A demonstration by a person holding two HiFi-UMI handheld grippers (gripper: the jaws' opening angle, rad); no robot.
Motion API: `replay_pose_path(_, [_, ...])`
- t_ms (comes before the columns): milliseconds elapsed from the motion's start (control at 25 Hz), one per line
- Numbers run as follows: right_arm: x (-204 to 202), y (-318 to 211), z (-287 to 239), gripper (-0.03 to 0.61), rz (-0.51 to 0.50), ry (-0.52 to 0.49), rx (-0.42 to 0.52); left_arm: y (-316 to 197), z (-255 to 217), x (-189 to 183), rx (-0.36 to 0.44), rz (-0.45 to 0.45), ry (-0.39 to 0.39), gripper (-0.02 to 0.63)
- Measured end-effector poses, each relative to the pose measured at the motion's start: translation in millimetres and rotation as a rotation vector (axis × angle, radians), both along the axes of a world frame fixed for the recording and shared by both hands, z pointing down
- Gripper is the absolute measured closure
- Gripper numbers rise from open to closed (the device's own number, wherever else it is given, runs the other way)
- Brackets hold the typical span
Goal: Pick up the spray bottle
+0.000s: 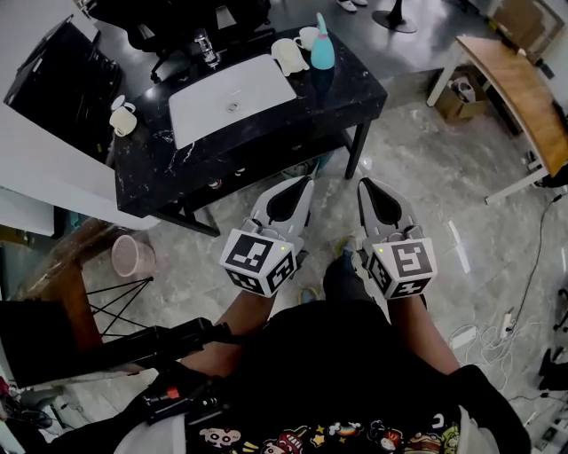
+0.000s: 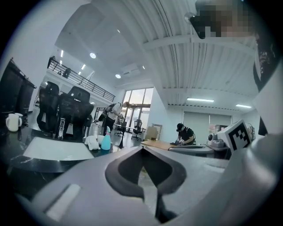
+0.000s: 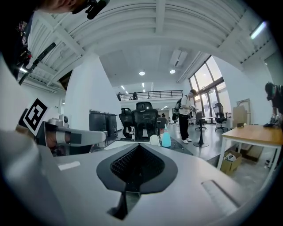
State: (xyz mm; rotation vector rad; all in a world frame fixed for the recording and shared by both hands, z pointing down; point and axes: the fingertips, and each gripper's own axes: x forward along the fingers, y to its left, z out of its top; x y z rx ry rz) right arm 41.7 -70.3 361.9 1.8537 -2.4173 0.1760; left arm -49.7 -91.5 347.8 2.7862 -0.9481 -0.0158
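The teal spray bottle [image 1: 321,44] stands upright at the far right corner of a black marble table [image 1: 346,93], next to white mugs [image 1: 288,53]. It shows small and far off as the bottle [image 2: 105,140] in the left gripper view and as the bottle [image 3: 166,138] in the right gripper view. My left gripper [image 1: 304,183] and right gripper [image 1: 366,186] hang side by side over the floor, short of the table's near edge. Both are shut on nothing. The left gripper [image 2: 142,150] and right gripper [image 3: 138,145] have their jaw tips touching.
A white sink basin [image 1: 232,96] with a faucet [image 1: 208,49] is set in the table, and another mug [image 1: 122,117] stands at its left end. A pink basket [image 1: 133,255] sits on the floor. A wooden desk [image 1: 524,89] and cardboard box [image 1: 457,97] stand at right. Black chairs [image 1: 177,18] are behind the table.
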Motion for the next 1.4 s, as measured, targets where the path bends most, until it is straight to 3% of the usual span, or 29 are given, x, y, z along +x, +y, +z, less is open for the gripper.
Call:
replay_pose_path(240, [26.7,-67.7,5.2,0.554,-0.02,-0.018,-0.002,-61.1,1.1,26.8,0.002,-0.018,-0.018,0.614])
replay_pose_path(640, [73.6,-196.4,5.9,0.554,-0.16,-0.037,-0.008,-177.1,-2.9,88.8,0.014,-0.117,-0.044,0.614])
replay_pose_path(880, [83.4,-255.2,21.2,0.554,-0.19,-0.043,-0.042,-230.2,13.9,102.7,-0.02,-0.134,-0.066,0.614])
replay_pose_path(1120, [82.8,-326.6,36.5,0.549,-0.141,0.001,-0.032,-293.3,27.1,96.0,-0.046,-0.124,-0.05,0.614])
replay_pose_path(1400, [80.9,-428.6,52.7,0.455,-0.021,0.015,-0.022,-370.3,39.8,82.3,-0.055,-0.062,-0.051,0.614])
